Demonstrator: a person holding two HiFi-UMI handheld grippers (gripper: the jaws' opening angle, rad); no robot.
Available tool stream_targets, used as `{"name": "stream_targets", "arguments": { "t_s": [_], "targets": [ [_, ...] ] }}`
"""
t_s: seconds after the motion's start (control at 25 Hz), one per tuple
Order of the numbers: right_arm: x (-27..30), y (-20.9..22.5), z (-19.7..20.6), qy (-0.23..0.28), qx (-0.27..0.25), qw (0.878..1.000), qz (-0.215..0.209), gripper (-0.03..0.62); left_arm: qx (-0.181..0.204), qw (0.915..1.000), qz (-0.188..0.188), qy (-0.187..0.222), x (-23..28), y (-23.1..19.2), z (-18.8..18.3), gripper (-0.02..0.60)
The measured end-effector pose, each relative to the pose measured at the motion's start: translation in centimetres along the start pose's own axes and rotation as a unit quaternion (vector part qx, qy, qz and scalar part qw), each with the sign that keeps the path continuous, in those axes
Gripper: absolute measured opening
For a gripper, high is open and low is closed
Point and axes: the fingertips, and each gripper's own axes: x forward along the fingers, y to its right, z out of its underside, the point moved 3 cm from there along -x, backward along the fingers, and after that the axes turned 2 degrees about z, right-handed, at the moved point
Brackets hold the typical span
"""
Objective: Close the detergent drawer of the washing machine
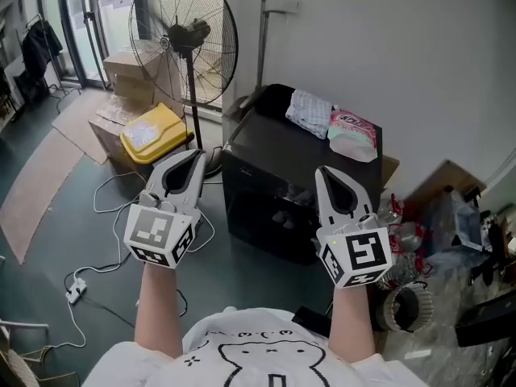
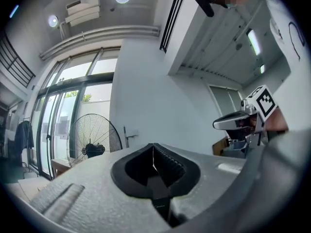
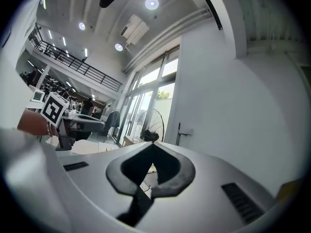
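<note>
No washing machine or detergent drawer shows in any view. In the head view both grippers are held up side by side in front of a black box-shaped cabinet [image 1: 298, 184]. My left gripper [image 1: 197, 153] is shut and empty, its tips left of the cabinet's front corner. My right gripper [image 1: 320, 170] is also shut and empty, over the cabinet's front face. In the left gripper view the jaws [image 2: 153, 144] meet against a white wall, with the right gripper [image 2: 238, 120] off to the side. The right gripper view shows its closed tips [image 3: 153, 143] and the left gripper [image 3: 80, 125].
A white folded cloth [image 1: 310, 111] and a pink packet [image 1: 353, 134] lie on the cabinet. A standing fan [image 1: 184, 39], a yellow container [image 1: 153, 133] and cardboard boxes [image 1: 129, 75] stand at the back left. Cables and a power strip [image 1: 75, 290] cross the floor. Clutter [image 1: 451, 216] fills the right.
</note>
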Motion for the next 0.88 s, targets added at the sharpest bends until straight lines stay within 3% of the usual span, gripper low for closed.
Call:
{"name": "stream_targets", "arguments": {
  "t_s": [0.88],
  "targets": [
    [-1.7,0.0,-0.7,0.006,-0.013,1.0,0.021,0.0,0.005,0.9999,0.007,0.012,-0.5,0.8,-1.1,0.017]
  ]
}}
